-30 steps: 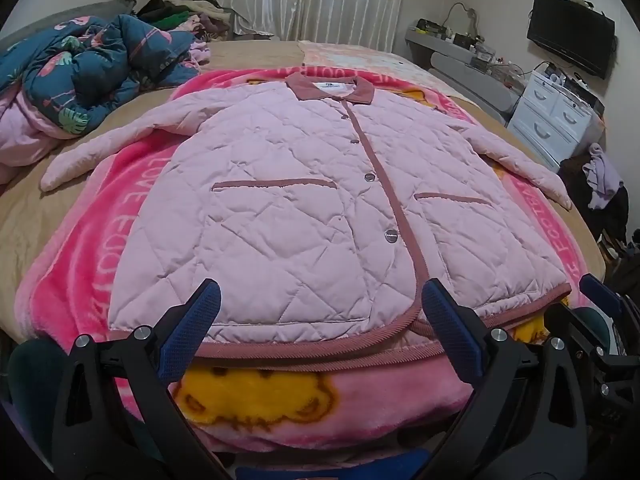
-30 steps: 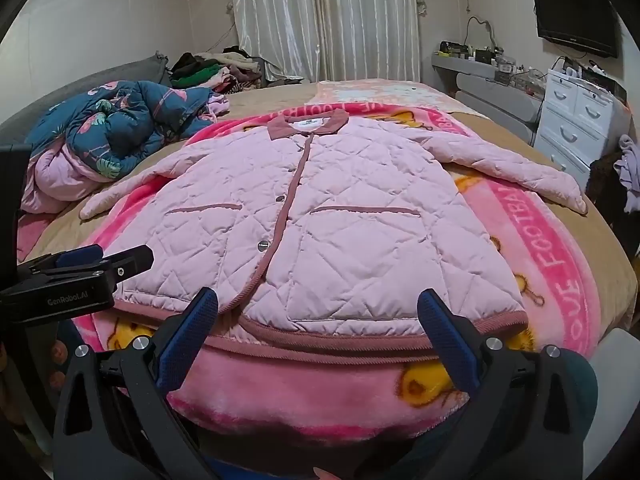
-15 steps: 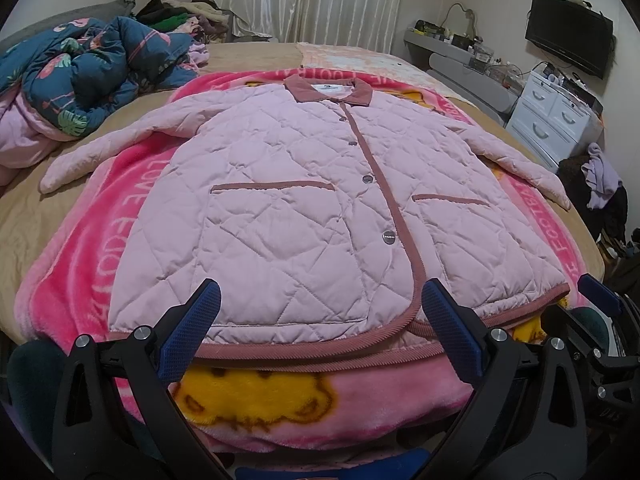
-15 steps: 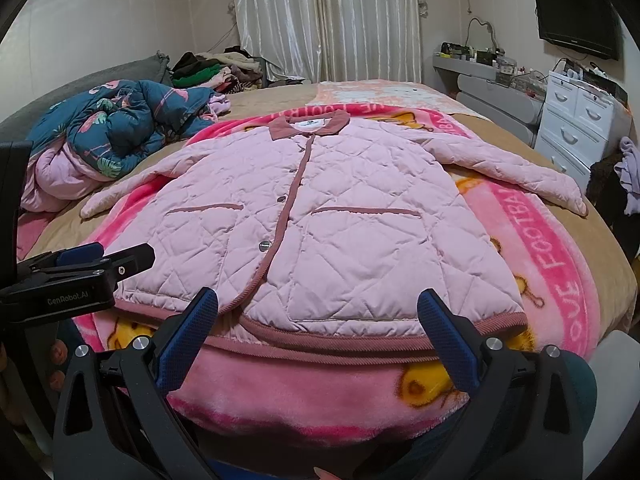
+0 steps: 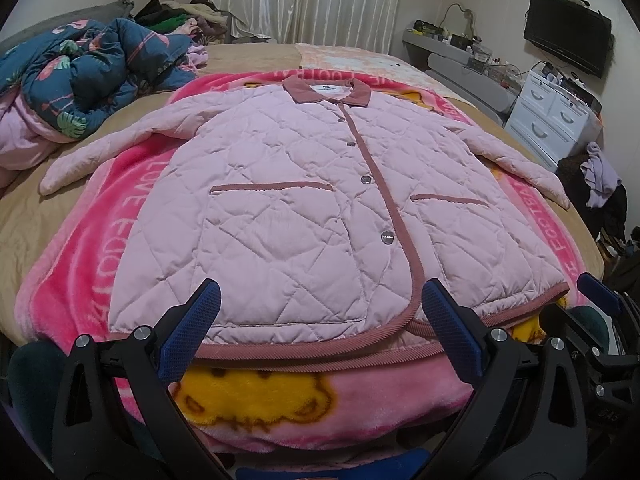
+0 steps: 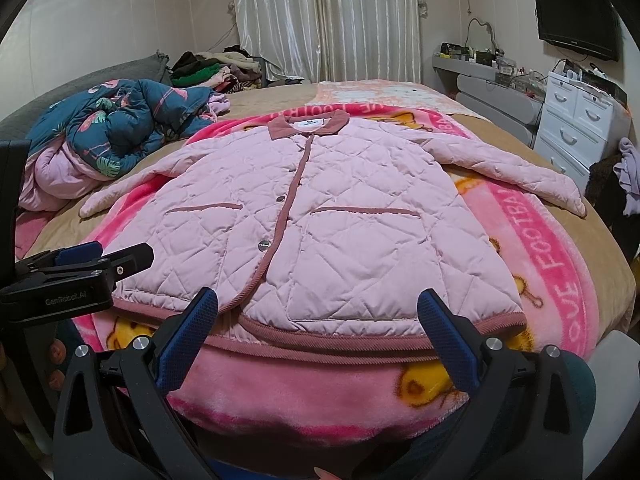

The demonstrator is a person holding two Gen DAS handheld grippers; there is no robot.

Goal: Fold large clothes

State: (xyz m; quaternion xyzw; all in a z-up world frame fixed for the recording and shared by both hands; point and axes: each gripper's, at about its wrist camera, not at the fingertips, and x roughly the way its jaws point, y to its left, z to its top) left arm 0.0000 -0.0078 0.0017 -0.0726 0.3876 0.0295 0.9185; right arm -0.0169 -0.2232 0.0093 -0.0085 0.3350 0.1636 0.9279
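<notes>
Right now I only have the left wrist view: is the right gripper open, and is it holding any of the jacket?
Observer: The right gripper is wide open. Nothing sits between its fingers, and the pink jacket lies flat beyond them.
Operator: Where is it aimed?
Observer: At the hem, below the pocket on your right-hand side.
Operator: How does my left gripper look from there?
Observer: The left gripper shows side-on in front of the hem's left corner. I cannot tell whether it touches the fabric.
</notes>
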